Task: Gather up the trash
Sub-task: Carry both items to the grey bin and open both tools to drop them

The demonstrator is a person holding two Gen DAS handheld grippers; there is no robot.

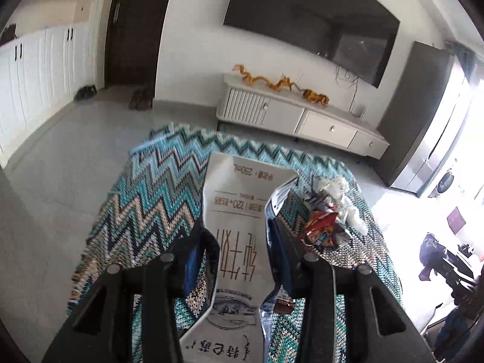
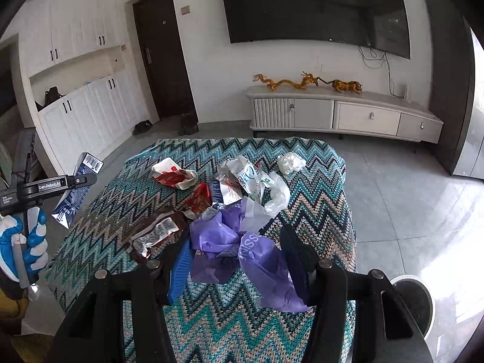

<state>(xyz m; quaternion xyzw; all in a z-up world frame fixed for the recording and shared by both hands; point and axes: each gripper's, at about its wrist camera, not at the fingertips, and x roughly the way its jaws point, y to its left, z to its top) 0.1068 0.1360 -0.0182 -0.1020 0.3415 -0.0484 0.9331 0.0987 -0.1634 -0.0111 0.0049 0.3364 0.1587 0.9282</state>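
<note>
While the left gripper [image 1: 242,236] clamps a flattened milk carton [image 1: 239,227] above the zigzag cloth [image 1: 151,187], loose trash [image 1: 329,211] lies right. In the right wrist view, the right gripper [image 2: 239,248] pinches a purple plastic bag [image 2: 266,266]; a bin [image 2: 414,299] stands beside the table.

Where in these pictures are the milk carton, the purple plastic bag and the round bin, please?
milk carton [image 1: 234,211]: left wrist view, its white printed front face.
purple plastic bag [image 2: 266,264]: right wrist view, its lower lettered fold.
round bin [image 2: 419,301]: right wrist view, its dark inside near the rim.
</note>
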